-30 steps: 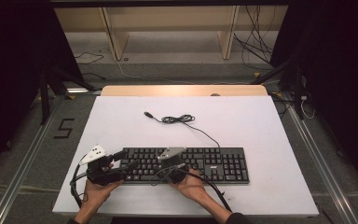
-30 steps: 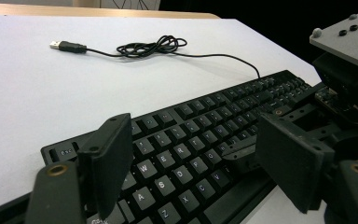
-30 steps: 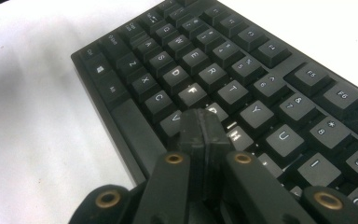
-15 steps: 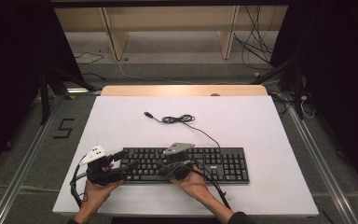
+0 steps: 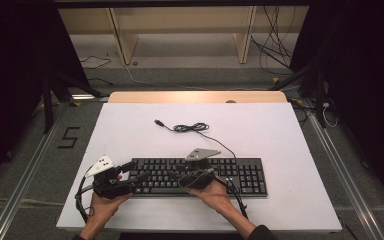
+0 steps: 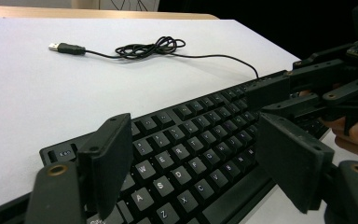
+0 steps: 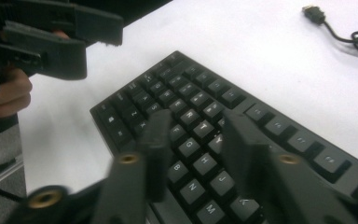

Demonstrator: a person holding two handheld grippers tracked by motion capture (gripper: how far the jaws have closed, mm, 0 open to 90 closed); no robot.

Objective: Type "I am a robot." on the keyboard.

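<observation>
Now that the right tongs (image 7: 191, 140) have just been opening above the flat black plastic keyboard (image 5: 200, 175), gripping nothing like the wide-open left tongs (image 6: 200, 154), that keypress looks done.

White letters are read on the black keyboard (image 6: 182, 154) keys: W, A, S, D, Z, X, C. A large "5" (image 5: 69, 137) is marked on the floor.

high: above, fwd-down, far | gripper views: close, low | shared: keyboard (image 5: 200, 176)
</observation>
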